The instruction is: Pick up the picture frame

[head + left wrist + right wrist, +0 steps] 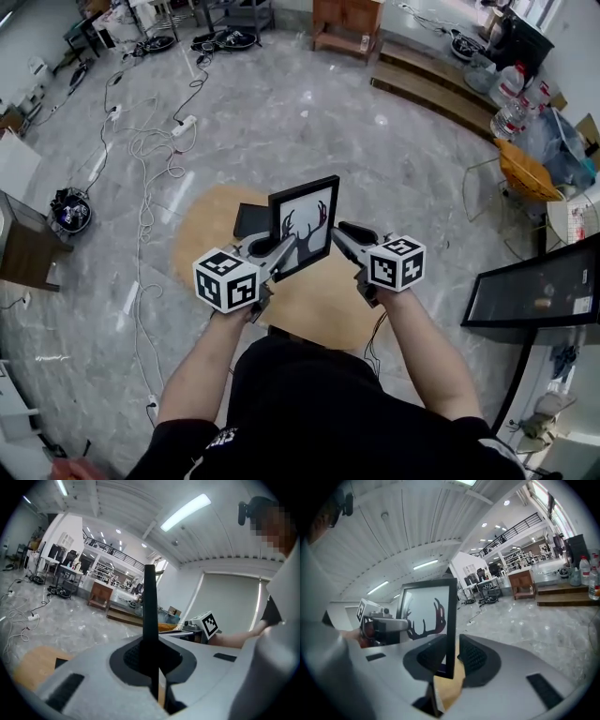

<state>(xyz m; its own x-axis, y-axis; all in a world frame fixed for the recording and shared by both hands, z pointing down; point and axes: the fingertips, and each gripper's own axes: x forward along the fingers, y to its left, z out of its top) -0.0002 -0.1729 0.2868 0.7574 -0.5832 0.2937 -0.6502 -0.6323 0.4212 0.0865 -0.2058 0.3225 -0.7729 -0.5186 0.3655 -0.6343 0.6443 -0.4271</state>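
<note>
The picture frame, black-edged with an antler print, was held upright over the round wooden table, lifted off its top. The left gripper had its jaws clamped tight on the frame's left side, the thin black edge standing straight up between them. The right gripper sat at the frame's right side with its jaws fairly wide; the edge stood between them, yet a sliver of gap showed beside one pad, so nothing was pinched there. A small black piece lay on the table, just behind the frame's left edge.
</note>
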